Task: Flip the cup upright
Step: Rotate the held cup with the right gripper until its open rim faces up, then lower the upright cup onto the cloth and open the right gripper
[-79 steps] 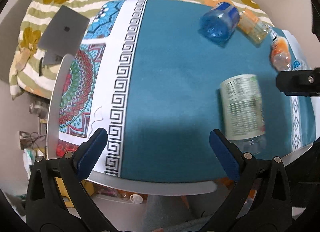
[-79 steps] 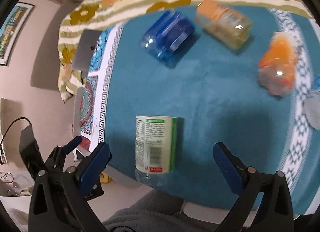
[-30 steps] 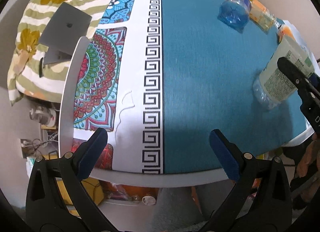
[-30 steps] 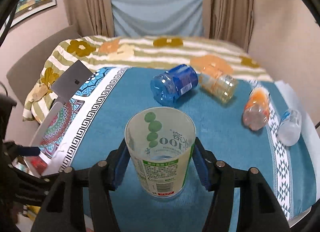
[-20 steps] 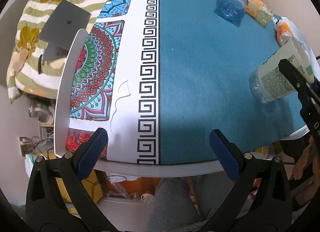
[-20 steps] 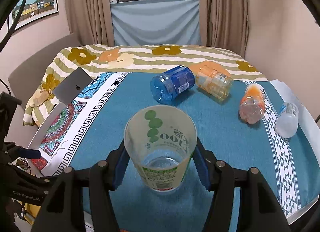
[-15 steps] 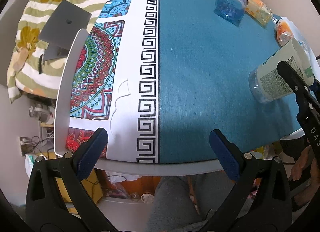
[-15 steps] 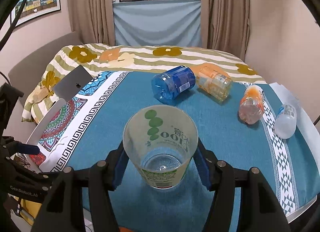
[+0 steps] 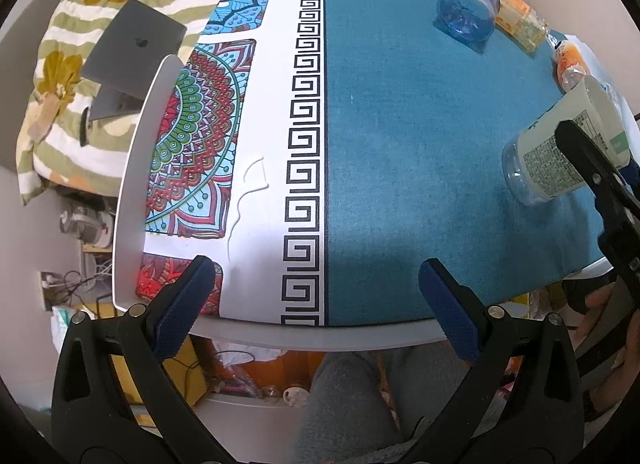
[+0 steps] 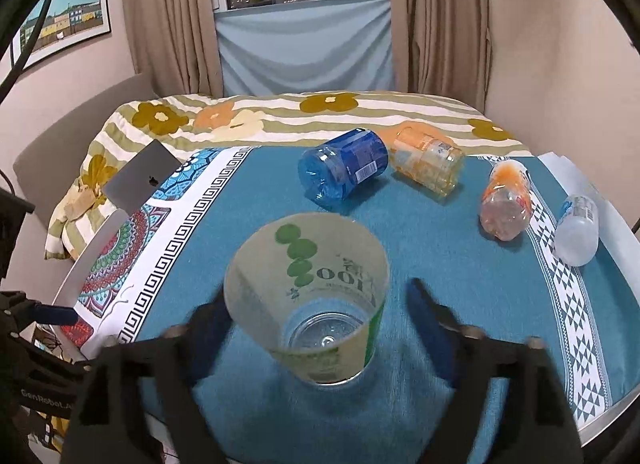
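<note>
The cup (image 10: 320,300) is a clear plastic cup with a white and green label. It stands upright on the blue tablecloth (image 10: 440,264), mouth up. My right gripper (image 10: 320,328) is open, its blurred fingers spread on either side of the cup and apart from it. In the left wrist view the cup (image 9: 560,152) is at the right edge, partly behind the right gripper's black arm. My left gripper (image 9: 312,296) is open and empty over the table's near edge, far left of the cup.
A blue jar (image 10: 344,174), an orange-tinted jar (image 10: 430,162), an orange bottle (image 10: 504,200) and a clear bottle (image 10: 576,230) lie on their sides at the back of the table. A laptop (image 10: 140,182) rests on the bed at left.
My right gripper picked the lying cup up, turned it upright and lowered it onto the cloth. Its fingers have now spread away from the cup. The left gripper has stayed open.
</note>
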